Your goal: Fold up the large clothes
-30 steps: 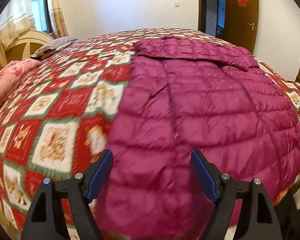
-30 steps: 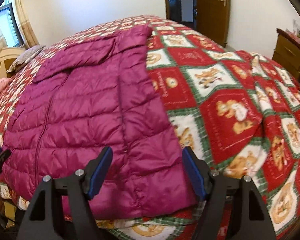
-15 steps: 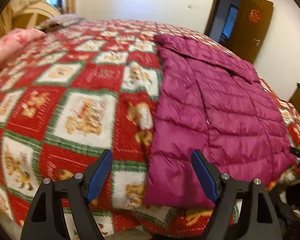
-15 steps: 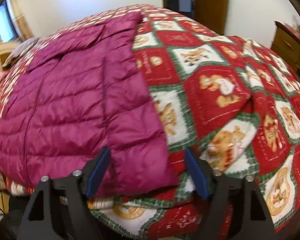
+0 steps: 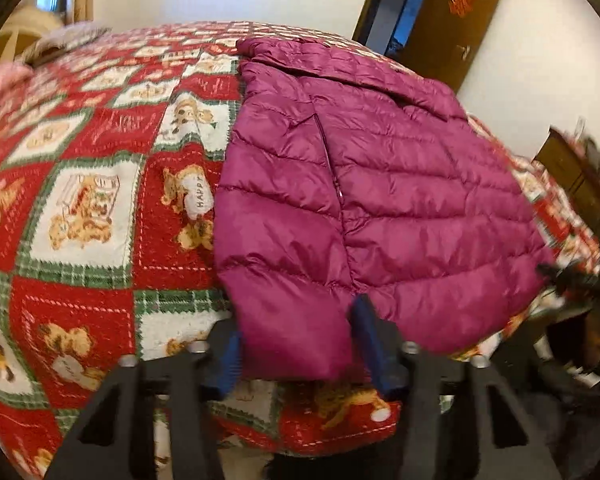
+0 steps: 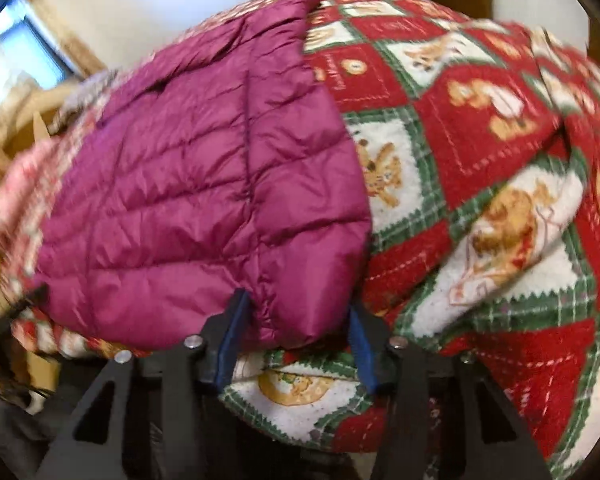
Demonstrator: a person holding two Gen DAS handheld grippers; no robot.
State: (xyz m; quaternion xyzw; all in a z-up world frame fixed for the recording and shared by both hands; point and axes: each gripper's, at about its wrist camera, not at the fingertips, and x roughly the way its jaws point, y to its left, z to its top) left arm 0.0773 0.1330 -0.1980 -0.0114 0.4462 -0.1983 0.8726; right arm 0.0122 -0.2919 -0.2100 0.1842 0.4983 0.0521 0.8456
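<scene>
A magenta quilted puffer jacket point(image 5: 364, 184) lies flat on a bed, its hem hanging at the near edge. My left gripper point(image 5: 296, 344) is open, its blue-padded fingers straddling the jacket's lower left hem corner. The same jacket point(image 6: 196, 184) fills the left half of the right wrist view. My right gripper point(image 6: 296, 336) is open, its fingers on either side of the lower right hem corner. I cannot tell whether the pads touch the fabric.
The bed carries a red, white and green patchwork blanket point(image 5: 88, 200) with bear pictures. Pillows point(image 5: 56, 44) and a cream headboard are at the far left. A brown door point(image 5: 456, 20) stands open at the far wall. A wooden dresser point(image 5: 568, 172) is at the right.
Both grippers have dropped to the near bed edge and swung outward to the jacket's two hem corners. The fingers now straddle the corners and stand narrower than before.
</scene>
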